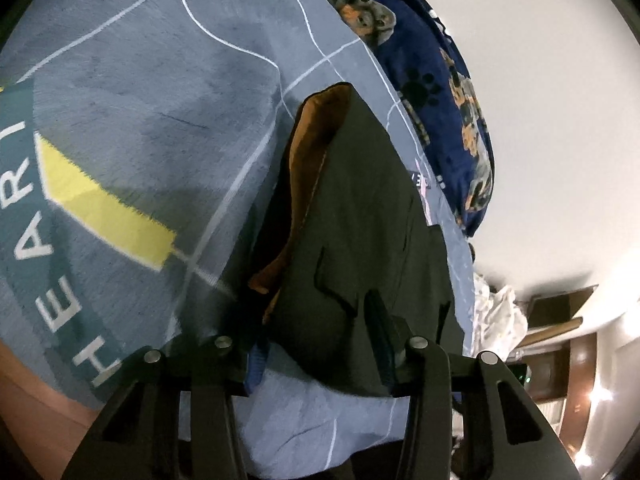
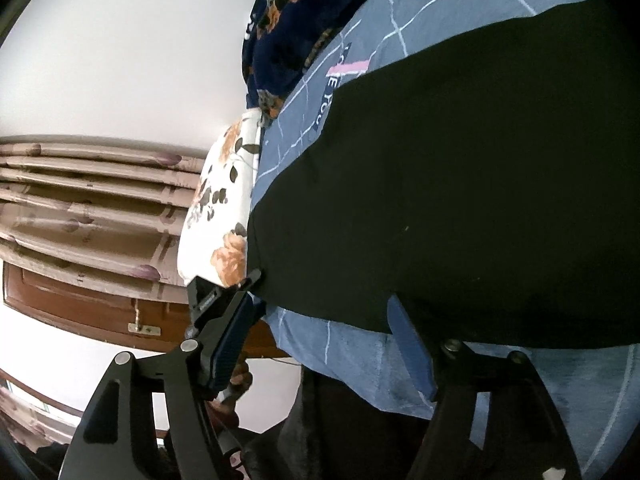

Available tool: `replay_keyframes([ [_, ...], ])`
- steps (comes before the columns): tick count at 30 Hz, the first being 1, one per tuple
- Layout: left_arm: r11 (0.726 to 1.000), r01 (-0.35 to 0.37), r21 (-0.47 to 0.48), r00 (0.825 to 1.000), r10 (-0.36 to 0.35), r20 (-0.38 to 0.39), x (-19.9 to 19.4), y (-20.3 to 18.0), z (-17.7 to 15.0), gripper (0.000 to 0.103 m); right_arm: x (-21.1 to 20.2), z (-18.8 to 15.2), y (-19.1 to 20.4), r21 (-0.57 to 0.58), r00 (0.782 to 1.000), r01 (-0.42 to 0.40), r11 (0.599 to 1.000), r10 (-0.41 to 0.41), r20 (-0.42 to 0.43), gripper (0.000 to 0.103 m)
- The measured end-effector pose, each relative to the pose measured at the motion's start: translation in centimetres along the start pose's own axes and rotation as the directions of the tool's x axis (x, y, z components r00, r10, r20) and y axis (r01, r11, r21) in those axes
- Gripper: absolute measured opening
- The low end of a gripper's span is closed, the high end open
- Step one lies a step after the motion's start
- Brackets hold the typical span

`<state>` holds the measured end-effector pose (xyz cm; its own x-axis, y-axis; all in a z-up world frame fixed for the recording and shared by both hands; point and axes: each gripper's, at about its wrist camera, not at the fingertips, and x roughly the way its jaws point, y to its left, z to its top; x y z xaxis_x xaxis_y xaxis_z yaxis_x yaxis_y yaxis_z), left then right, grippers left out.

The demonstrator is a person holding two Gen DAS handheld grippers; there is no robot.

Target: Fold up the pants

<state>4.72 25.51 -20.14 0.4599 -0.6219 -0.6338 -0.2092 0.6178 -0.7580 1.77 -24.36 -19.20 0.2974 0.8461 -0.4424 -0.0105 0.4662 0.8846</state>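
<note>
The pants, dark with an orange-brown lining showing at one open end, lie on a blue-grey bedsheet marked with thin white lines and a teal panel bearing white letters and a yellow band. In the left wrist view the left gripper sits at the near edge of the garment with its fingers on either side of a fold of the dark cloth; the cloth lies between the jaws, but whether the pads press on it cannot be told, as the left finger is lost in shadow against the fabric. In the right wrist view the right gripper stands with jaws spread apart, released, at the near hem of the pants; the left finger reaches just past the garment's corner, the right finger lies against the hem, and nothing is clamped. A navy blanket with an orange print lies along the far edge of the sheet. A white floral pillow lies beside the sheet, just beyond the right gripper's left finger. Pinkish curtains hang beyond, against a white wall
</note>
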Motion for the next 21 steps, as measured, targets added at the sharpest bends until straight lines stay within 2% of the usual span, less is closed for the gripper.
replay_keyframes([
  [2, 1.000, -0.005, 0.014, 1.000, 0.005, -0.004, 0.2, -0.2, 0.2, 0.044, 0.1, -0.1, 0.1, -0.005, 1.000, 0.003, 1.000, -0.003, -0.007, 0.069],
  [3, 0.999, -0.028, 0.031, 1.000, 0.028, -0.004, 0.2, -0.5, 0.3, 0.036, 0.1, -0.2, 0.1, -0.005, 1.000, 0.003, 1.000, -0.003, -0.006, 0.069],
  [4, 0.997, -0.050, 0.055, 0.999, 0.050, -0.006, 0.2, -0.9, 0.2, 0.032, 0.1, -0.2, 0.1, -0.001, 1.000, 0.001, 1.000, -0.001, -0.003, 0.069],
  [9, 0.984, -0.111, 0.141, 0.994, 0.107, 0.032, -0.6, -3.4, -0.1, 0.026, 0.1, -0.2, -0.1, 0.017, 1.000, -0.012, 1.000, 0.012, 0.012, 0.070],
  [11, 0.968, -0.135, 0.212, 0.990, 0.123, 0.070, -1.5, -5.8, -0.6, 0.025, -0.1, -0.2, -0.2, 0.015, 1.000, -0.018, 1.000, 0.017, 0.018, 0.070],
  [14, 0.920, -0.166, 0.354, 0.984, 0.129, 0.126, -2.4, -10.4, -1.8, 0.024, -0.5, 0.1, -0.1, 0.008, 0.999, -0.028, 1.000, 0.027, 0.028, 0.070],
  [17, 0.844, -0.168, 0.509, 0.982, 0.098, 0.161, -2.7, -16.2, -3.8, 0.024, -0.9, 0.5, -0.1, 0.010, 0.998, -0.055, 0.998, 0.054, 0.042, 0.070],
  [18, 0.807, -0.161, 0.569, 0.983, 0.081, 0.163, -2.4, -18.5, -4.8, 0.024, -1.1, 0.7, -0.2, 0.018, 0.996, -0.076, 0.997, 0.075, 0.053, 0.070],
  [21, 0.723, -0.113, 0.682, 0.991, 0.036, 0.126, -0.8, -23.5, -7.6, 0.024, -2.0, 1.4, -0.4, 0.050, 0.986, -0.151, 0.987, 0.146, 0.085, 0.070],
])
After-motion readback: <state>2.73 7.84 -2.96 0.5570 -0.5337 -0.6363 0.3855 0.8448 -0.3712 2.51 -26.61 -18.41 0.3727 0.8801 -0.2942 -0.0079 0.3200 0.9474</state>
